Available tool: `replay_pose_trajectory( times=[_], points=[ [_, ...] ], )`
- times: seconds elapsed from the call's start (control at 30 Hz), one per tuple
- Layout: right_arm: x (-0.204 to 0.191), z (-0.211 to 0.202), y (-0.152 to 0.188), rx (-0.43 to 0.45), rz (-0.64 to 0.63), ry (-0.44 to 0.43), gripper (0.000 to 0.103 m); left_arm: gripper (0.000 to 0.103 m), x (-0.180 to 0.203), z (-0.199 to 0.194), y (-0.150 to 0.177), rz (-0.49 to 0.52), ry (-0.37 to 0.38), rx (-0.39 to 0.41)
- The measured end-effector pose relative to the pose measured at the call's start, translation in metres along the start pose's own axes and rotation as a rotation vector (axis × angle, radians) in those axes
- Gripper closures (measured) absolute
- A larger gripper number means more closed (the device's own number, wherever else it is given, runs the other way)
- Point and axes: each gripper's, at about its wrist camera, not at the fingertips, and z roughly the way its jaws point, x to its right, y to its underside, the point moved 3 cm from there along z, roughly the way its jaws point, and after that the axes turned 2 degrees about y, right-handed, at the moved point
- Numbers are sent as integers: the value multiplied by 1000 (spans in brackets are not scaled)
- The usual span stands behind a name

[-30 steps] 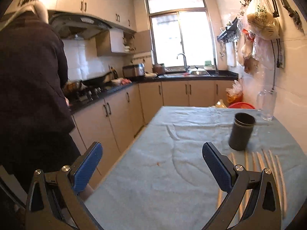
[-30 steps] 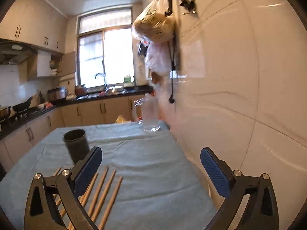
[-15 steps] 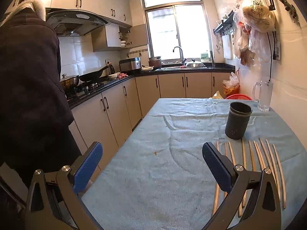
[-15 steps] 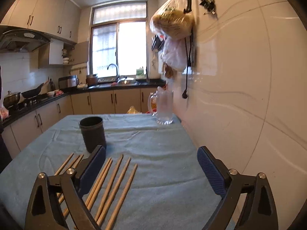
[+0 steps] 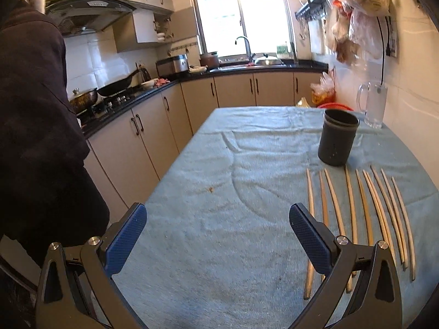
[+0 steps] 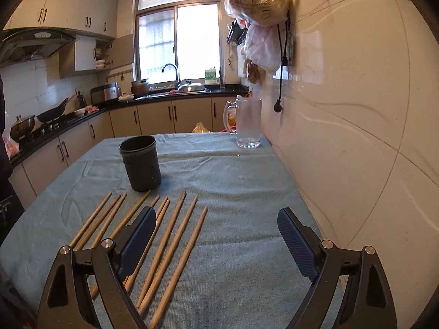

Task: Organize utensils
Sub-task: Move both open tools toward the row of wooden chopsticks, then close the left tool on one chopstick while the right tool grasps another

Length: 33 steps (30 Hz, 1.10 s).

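Several wooden chopsticks (image 5: 351,205) lie side by side on the blue tablecloth (image 5: 219,164), just in front of a dark grey cylindrical holder (image 5: 338,139) that stands upright and looks empty. My left gripper (image 5: 216,213) hovers open over bare cloth, the chopsticks beside its right finger. In the right wrist view the chopsticks (image 6: 175,238) run under and past the left finger, with the holder (image 6: 142,164) beyond them. My right gripper (image 6: 216,213) stands wide with its jaws closing and nothing between them.
A clear glass mug (image 6: 248,123) stands at the table's far right corner by the tiled wall (image 6: 356,109). A person in dark clothes (image 5: 35,137) stands at the table's left side. Kitchen counters with a stove and pans (image 5: 109,93) run along the left and back.
Both grippers have tipped downward, so the table, holder and chopsticks now sit higher and fuller in both views. The right gripper's fingers stand slightly closer together.
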Motion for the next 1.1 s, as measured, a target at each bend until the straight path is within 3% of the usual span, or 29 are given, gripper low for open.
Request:
replay_pose_trajectory(
  times=[0.87,1.03,1.1],
  points=[
    [-7,29,20,-126,6,-50,18,0,9,26,11,15,45,-101],
    [-4,41,23,-169,16,-71,19,0,15,39,0,18,116,-141],
    [-3,50,22,-201,20,-91,26,0,20,47,-8,19,163,-155]
  ],
)
